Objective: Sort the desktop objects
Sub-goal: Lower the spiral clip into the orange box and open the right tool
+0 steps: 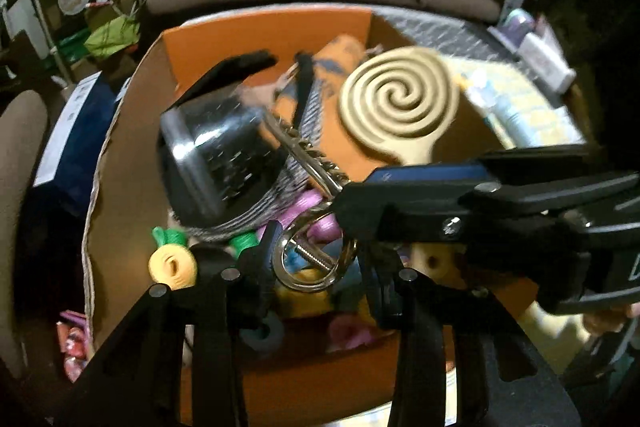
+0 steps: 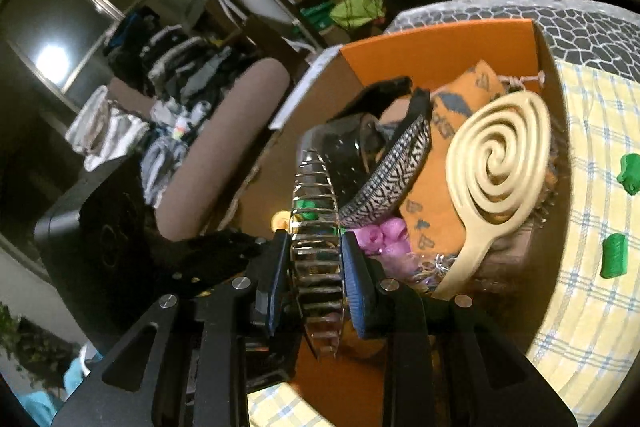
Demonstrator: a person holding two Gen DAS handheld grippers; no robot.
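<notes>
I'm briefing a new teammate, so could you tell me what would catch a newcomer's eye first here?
The cream spiral-backed hairbrush stands out, lying on top at the right of the cluttered orange box. Next, the silver metal comb-like hair clip gripped by the right gripper above the box, with two green rollers on the checked cloth outside.

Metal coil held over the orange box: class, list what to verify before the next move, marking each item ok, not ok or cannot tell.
1. Right gripper shut on the coil: ok.
2. Left gripper gripping the coil's ring: cannot tell; the ring sits between its fingers.
3. Coil above the box: ok.
4. Coil clear of the striped band: cannot tell; they overlap in the right wrist view.
5. Everything inside the box: not ok; a green piece lies outside on the checked cloth.
</notes>
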